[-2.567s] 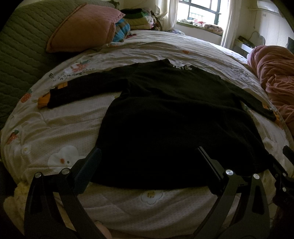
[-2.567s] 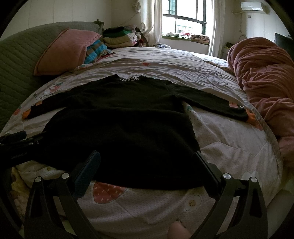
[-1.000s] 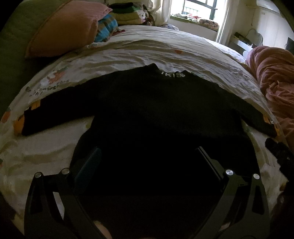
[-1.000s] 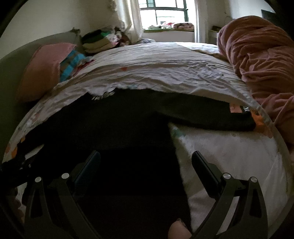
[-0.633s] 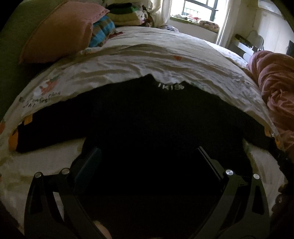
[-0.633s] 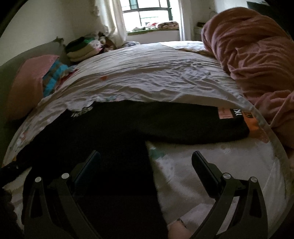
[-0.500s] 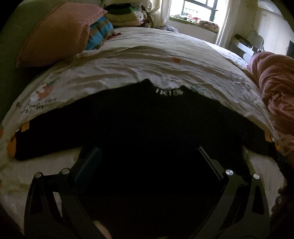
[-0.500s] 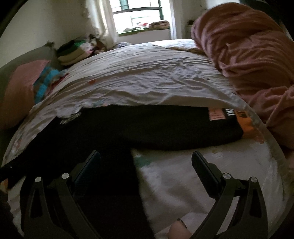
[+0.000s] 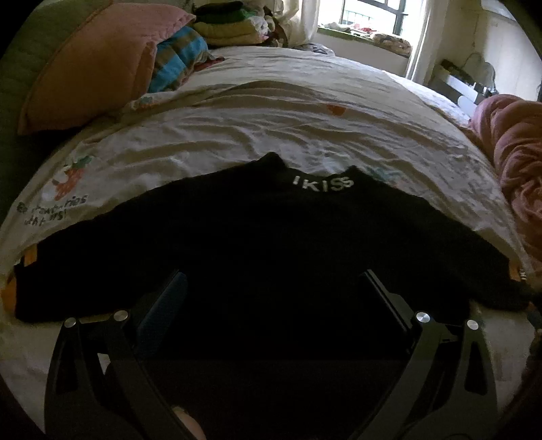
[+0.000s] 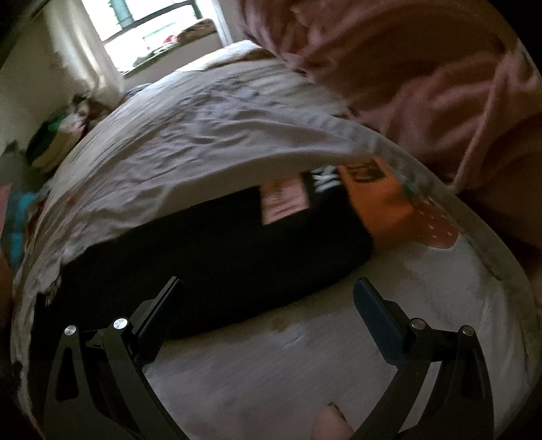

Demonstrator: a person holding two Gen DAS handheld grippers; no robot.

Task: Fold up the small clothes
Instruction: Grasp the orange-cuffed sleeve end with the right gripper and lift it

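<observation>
A small black sweater (image 9: 271, 243) lies flat on the bed, sleeves spread, white letters on its collar (image 9: 321, 182). My left gripper (image 9: 271, 291) is open and empty, low over the sweater's chest. In the right wrist view the sweater's right sleeve (image 10: 220, 250) runs across, with a pink label and an orange cuff (image 10: 379, 199) at its end. My right gripper (image 10: 267, 298) is open and empty, just in front of that sleeve's lower edge, over the sheet.
The printed white bedsheet (image 9: 271, 122) covers the bed. A pink pillow (image 9: 98, 64) and striped cushion (image 9: 176, 57) lie at the far left, with folded clothes (image 9: 230, 23) behind. A rumpled pink duvet (image 10: 423, 84) fills the right side. A window (image 9: 372, 13) is beyond.
Both grippers moved forward over the sweater. The left one advanced toward the collar. The right one swung right toward the right sleeve's cuff; its view is blurred.
</observation>
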